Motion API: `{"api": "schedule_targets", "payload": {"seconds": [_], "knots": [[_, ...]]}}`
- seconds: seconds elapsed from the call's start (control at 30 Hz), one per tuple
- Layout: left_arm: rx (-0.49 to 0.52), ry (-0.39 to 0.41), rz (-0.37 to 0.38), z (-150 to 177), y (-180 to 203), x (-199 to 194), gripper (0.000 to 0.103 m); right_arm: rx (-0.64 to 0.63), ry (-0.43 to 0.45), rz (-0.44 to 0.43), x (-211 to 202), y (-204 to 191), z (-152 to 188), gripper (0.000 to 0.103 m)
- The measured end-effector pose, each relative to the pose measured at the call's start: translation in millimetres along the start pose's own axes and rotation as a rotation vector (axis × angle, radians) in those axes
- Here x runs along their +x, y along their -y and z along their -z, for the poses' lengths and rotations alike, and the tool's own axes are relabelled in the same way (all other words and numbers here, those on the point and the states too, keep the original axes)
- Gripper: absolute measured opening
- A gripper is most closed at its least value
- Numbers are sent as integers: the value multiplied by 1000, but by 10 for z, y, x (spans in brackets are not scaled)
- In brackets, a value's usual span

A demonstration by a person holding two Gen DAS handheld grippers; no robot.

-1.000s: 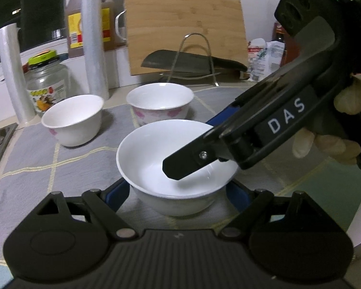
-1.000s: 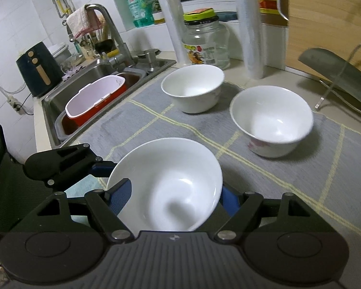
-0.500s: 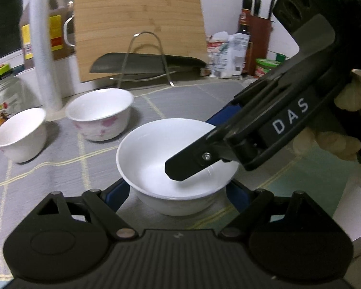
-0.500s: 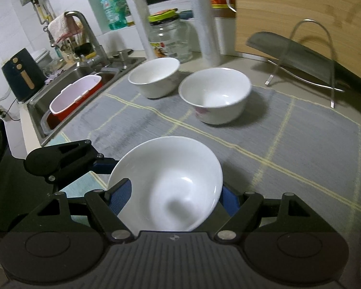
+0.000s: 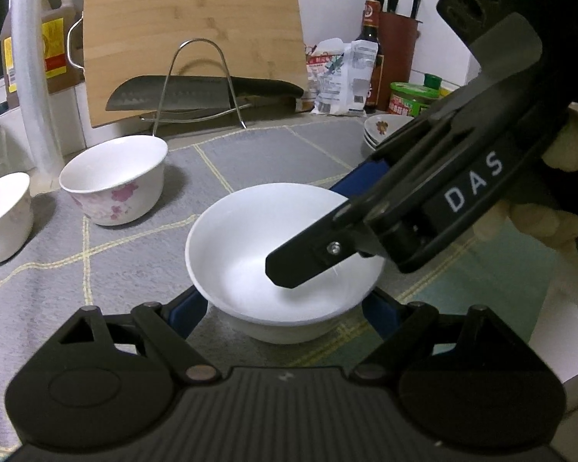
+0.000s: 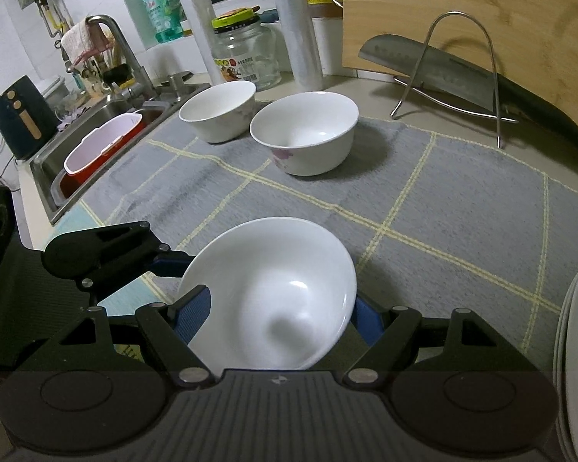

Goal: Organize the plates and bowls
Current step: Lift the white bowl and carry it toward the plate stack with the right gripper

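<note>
Bowls are only partly sorted, as far as I can judge. Plain white bowl (image 5: 285, 265) sits low centre in both wrist views, clamped between both tools at once: left hand-held gripper (image 5: 285, 312) has its blue pads on the bowl's sides, and right hand-held gripper (image 6: 277, 317) also holds it, pads on either side w/ the bowl tilted toward that camera. In the left view, the right tool reaches in from the right, one black finger over the bowl's inside. Can't tell if the bowl is resting on the grey mat (image 6: 462, 200) or just above it.

Left to do: floral bowl (image 6: 304, 133) and second white bowl (image 6: 217, 109) stand just beside each other at upper centre of the right view, unstacked. Stack of plates (image 6: 574, 365) shows at the right edge; small patterned dishes (image 5: 385, 131) sit at mid right of the left view.

Room: mat between the held bowl and the two far bowls is open, also centre-right toward the plates. Edges to mind: sink (image 6: 96, 146) at left, counter edge at lower left, cleaver on wire rack (image 6: 462, 73) at upper right, jar (image 6: 246, 54) and wrap rolls close behind the far bowls.
</note>
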State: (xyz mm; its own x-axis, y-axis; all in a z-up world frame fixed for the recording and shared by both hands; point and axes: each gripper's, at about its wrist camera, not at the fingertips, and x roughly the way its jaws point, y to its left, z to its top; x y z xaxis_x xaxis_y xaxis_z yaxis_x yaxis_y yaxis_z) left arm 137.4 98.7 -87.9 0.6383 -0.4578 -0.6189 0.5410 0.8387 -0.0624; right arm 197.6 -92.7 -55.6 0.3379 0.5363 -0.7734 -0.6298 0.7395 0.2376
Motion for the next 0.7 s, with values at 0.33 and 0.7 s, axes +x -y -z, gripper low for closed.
{"api": "schedule_targets", "payload": {"seconds": [0.33, 0.7], "knots": [[-13, 18, -2, 34, -56, -32, 102, 7, 4, 12, 16, 39, -10, 103], [-45, 80, -101, 5, -312, -423, 102, -15, 43, 16, -58, 51, -186, 103]]}}
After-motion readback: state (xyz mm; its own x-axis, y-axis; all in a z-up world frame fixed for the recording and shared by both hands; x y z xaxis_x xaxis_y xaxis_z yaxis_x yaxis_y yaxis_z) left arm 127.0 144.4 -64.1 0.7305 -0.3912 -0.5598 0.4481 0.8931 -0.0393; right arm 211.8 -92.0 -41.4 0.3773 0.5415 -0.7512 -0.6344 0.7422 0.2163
